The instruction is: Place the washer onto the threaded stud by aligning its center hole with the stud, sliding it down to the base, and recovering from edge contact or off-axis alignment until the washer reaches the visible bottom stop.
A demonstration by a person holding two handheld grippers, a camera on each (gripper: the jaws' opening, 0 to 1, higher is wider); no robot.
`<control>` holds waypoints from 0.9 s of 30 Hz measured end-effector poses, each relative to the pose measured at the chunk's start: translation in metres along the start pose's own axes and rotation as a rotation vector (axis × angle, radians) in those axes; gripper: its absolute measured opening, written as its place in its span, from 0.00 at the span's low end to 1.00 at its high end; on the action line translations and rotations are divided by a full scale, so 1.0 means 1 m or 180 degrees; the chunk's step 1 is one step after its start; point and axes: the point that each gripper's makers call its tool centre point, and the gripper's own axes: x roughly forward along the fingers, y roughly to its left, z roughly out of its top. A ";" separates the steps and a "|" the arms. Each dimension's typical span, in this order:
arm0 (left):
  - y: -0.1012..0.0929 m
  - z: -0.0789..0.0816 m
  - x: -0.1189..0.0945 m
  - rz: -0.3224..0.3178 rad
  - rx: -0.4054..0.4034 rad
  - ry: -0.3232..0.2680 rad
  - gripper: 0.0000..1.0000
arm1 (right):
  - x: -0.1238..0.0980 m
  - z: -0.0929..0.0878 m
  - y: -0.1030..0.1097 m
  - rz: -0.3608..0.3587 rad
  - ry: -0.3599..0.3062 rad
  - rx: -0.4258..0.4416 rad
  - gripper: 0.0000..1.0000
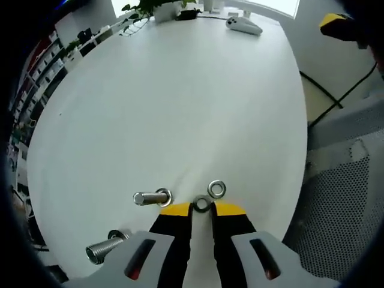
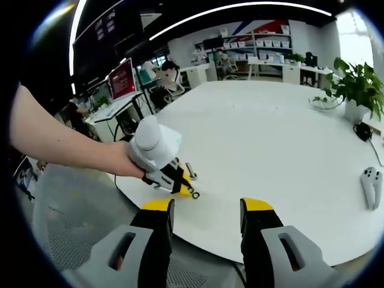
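Note:
In the left gripper view, my left gripper is shut on a steel washer held at its yellow tips, low over the white table. A second washer lies just beyond. The threaded stud is a little to the left, with a ring at its base. In the right gripper view, the left gripper, held by a hand, touches down near the table's edge with the washer at its tip and the stud behind it. My right gripper is open and holds nothing, off the table's edge.
Another bolt lies at the near left. A white controller and a potted plant stand at the far side. A mesh chair sits past the table's edge. People and desks fill the background.

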 end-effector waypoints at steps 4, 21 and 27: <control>0.001 -0.008 -0.003 0.0012 -0.0011 0.0055 0.10 | 0.000 0.001 0.000 0.0003 -0.0005 -0.0002 0.46; 0.002 -0.015 -0.004 -0.0002 -0.0129 0.0328 0.11 | 0.001 -0.001 0.002 0.0030 0.0026 -0.0032 0.46; 0.002 -0.015 -0.003 -0.0045 -0.0226 0.0410 0.10 | 0.002 -0.003 0.005 0.0066 0.0071 -0.0075 0.46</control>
